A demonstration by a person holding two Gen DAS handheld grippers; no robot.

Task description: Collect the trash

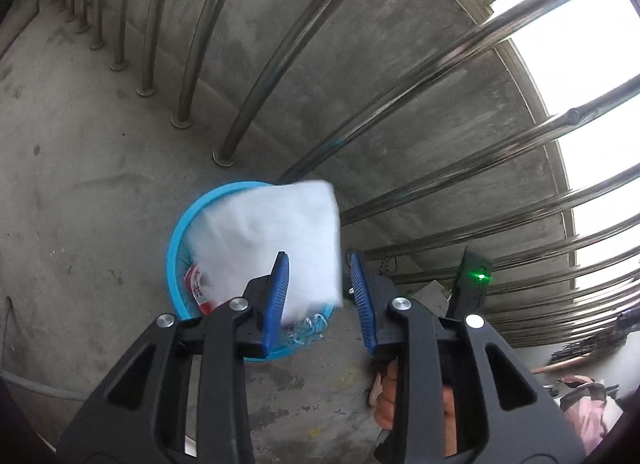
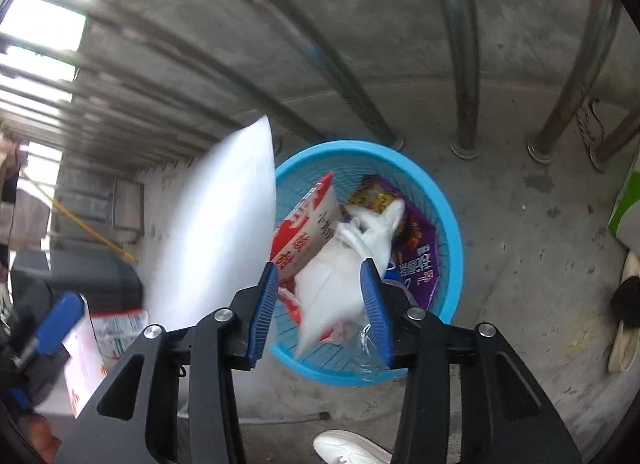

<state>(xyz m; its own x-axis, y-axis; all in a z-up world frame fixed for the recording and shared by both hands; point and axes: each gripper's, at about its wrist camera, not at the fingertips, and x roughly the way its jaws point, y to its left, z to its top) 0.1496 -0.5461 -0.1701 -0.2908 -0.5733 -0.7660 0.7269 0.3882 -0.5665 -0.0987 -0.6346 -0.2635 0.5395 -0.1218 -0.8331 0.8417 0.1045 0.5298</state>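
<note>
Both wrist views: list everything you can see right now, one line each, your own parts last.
basket: one, blue, on concrete floor by railing
white sheet: one, above basket, between left jaws, blurred
white bag: one, between right jaws, over basket
red-white carton: one, in basket
purple wrapper: one, in basket
railing bars: many, steel, behind basket
white shoe: one, bottom edge
left gripper: black, blue pads, open
right gripper: same, open

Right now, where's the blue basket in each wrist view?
Left wrist: blue basket sits lower centre-left, mostly hidden by a white sheet and the left gripper.
Right wrist: centre to centre-right, behind the right gripper, trash inside.
Shared landmark: red-and-white carton inside it.
</note>
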